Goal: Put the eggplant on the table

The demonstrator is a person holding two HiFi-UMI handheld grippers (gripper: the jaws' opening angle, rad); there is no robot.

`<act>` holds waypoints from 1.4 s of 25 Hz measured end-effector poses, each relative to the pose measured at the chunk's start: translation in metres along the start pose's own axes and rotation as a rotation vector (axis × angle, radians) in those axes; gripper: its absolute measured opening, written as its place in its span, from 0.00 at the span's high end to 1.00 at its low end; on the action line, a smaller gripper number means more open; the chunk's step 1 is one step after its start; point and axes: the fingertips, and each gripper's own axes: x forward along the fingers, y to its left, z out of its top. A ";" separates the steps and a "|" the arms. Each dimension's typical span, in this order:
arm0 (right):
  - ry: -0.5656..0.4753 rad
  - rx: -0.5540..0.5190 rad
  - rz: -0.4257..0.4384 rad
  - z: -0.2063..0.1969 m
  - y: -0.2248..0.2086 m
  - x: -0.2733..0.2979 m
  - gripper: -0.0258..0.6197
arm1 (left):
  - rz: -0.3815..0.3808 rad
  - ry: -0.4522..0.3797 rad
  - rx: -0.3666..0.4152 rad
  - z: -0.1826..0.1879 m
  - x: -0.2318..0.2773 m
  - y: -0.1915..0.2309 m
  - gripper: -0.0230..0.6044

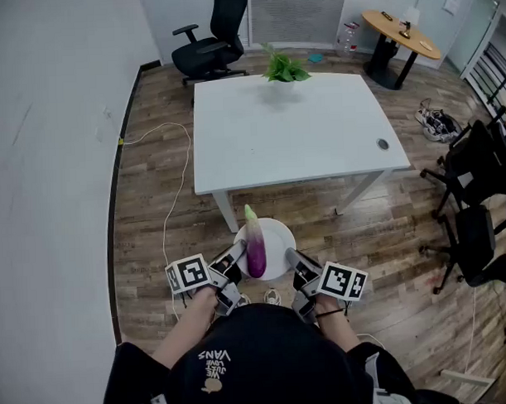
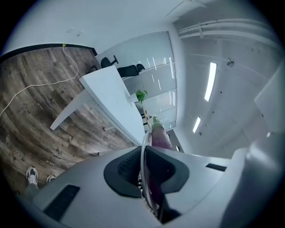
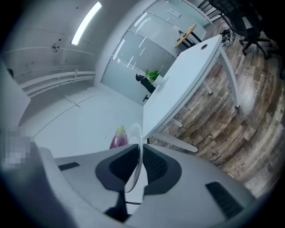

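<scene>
Short of the white table [image 1: 317, 137], eggplant [image 1: 255, 251] riding a plate [image 1: 275, 238] over the floor
Tongs both narrow: left gripper [image 1: 230, 264] and right gripper [image 1: 295, 266] each pinch an opposite rim of the plate; eggplant lies loose on it, not yet on the table. Risk: any tilt or uneven lift between the two hands would likely roll it off onto the wood floor [image 1: 154, 217]; the thin rim could also slip. Tabletop bare save a potted plant [image 1: 283, 69] at the far edge; office chair [image 1: 214, 41] beyond, cable [image 1: 188, 154] trailing left
</scene>
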 end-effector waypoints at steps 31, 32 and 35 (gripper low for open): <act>0.064 -0.057 0.055 0.048 -0.024 0.017 0.89 | 0.008 -0.076 0.053 0.016 0.045 0.000 0.92; 0.069 -0.062 0.058 0.051 -0.024 0.020 0.89 | 0.011 -0.084 0.036 0.018 0.047 0.000 0.92; 0.083 -0.067 0.062 0.059 -0.024 0.029 0.89 | 0.021 -0.100 0.023 0.026 0.052 0.002 0.92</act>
